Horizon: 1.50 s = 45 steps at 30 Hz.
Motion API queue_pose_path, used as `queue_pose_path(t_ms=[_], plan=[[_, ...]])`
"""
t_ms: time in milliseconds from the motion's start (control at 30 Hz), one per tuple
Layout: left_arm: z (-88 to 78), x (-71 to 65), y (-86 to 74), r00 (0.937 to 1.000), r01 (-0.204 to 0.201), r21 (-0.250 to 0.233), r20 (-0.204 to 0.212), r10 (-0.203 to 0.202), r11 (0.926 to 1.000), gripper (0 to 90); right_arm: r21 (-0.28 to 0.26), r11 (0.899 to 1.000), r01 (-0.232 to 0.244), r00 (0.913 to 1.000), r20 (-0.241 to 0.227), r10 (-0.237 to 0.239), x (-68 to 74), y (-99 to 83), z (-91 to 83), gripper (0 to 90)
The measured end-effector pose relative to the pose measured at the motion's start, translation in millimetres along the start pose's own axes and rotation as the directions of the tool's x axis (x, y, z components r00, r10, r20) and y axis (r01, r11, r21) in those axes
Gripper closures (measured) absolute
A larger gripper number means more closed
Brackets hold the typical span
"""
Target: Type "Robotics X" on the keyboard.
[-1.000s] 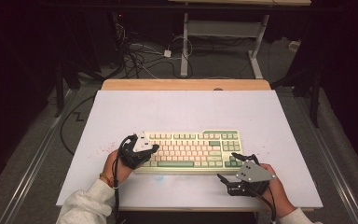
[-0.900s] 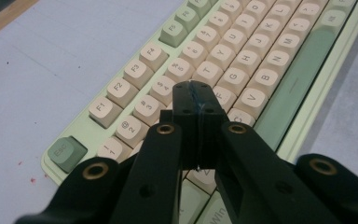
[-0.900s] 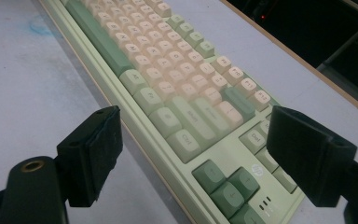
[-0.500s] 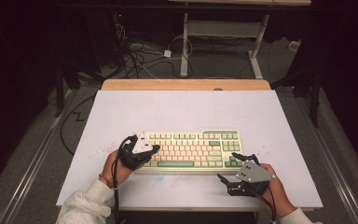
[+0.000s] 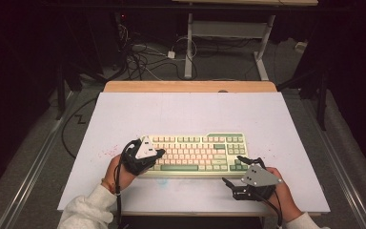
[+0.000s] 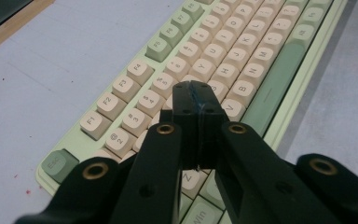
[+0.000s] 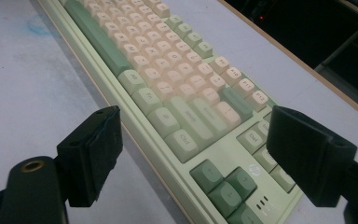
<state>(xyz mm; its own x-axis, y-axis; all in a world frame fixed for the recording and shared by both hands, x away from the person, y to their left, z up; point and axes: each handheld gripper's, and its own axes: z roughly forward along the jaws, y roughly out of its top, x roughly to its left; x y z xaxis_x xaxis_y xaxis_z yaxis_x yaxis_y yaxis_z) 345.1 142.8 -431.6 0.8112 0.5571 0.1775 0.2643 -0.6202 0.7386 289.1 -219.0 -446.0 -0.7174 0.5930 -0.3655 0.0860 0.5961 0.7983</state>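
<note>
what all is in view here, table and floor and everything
keyboard: one, pale green case with cream and green keys, near middle of the board
board: one, white with faint red specks at its left, lying on the table
table: one, wooden edge showing at the far side
cables: a tangle, black and white, on the floor beyond the table
desk frame: one, white legs, on the far floor
sleeves: two, light grey, bottom edge
left gripper: one, black, jaws shut together over the keyboard's left keys
right gripper: one, black, jaws open wide, by the keyboard's near right corner
</note>
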Motion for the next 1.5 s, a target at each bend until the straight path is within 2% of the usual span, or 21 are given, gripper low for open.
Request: queue_pose_path(t_ms=[800, 1200, 1500], plan=[[-2.6, -19.9, 5.7, 0.9979, -0.046, -0.012, 0.046, 0.046, 0.9989, 87.6, 0.0, 1.0, -0.003, 1.0, 0.004, 0.003, -0.7, -0.2, -0.5, 19.1], [-2.6, -31.2, 6.5, 0.9938, -0.083, -0.005, 0.074, 0.083, 0.9966, 87.6, 0.0, 1.0, -0.002, 1.0, 0.005, 0.002, -0.9, 0.2, -1.0, 19.1], [1.1, -36.6, 5.3, 0.9906, -0.097, 0.011, 0.097, 0.096, 0.9952, 87.5, 0.001, 1.0, 0.0, 1.0, 0.006, 0.0, -0.9, 0.1, -1.1, 19.1]])
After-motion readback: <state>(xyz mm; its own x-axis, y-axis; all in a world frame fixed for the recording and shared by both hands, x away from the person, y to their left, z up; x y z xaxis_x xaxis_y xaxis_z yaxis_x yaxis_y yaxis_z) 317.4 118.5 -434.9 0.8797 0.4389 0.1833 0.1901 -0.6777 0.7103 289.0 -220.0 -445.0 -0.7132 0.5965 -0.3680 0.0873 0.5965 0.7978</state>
